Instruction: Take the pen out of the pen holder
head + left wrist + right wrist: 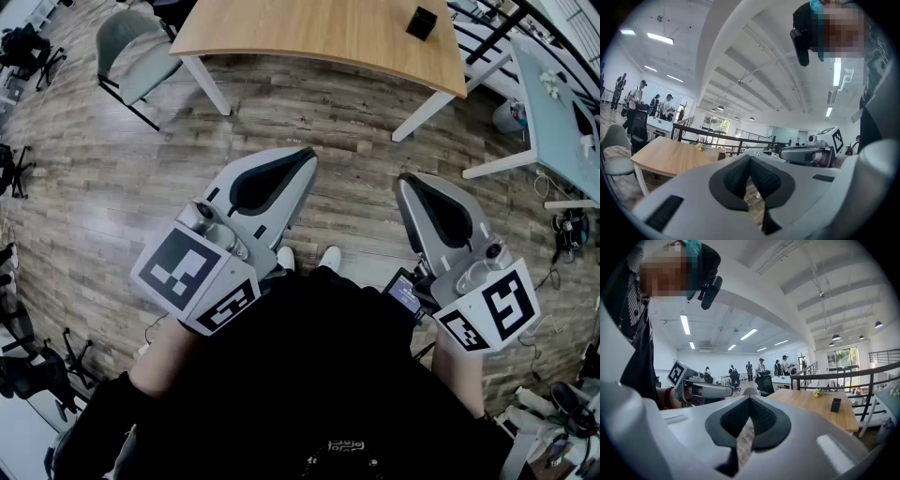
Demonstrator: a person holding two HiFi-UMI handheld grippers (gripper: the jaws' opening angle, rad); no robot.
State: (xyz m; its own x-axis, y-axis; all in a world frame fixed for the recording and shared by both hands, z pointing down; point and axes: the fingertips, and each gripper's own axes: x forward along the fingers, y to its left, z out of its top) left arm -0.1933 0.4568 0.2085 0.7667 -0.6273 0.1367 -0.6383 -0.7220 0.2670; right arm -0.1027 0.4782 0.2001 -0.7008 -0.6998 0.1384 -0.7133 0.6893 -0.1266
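in the head view we hold both tools over the plank floor (112, 187), well short of the wooden table (319, 33). the left gripper (307, 156) and the right gripper (404, 181) each have their jaws pressed together, with nothing between them. the small black pen holder (421, 22) stands toward the table's right end, too small for us to make out a pen. in the left gripper view the left gripper (750, 159) is closed and empty, and the pen holder (722, 156) sits on the table beyond. in the right gripper view the right gripper (750, 399) is likewise closed on nothing, with the pen holder (836, 405) off to the right on the tabletop.
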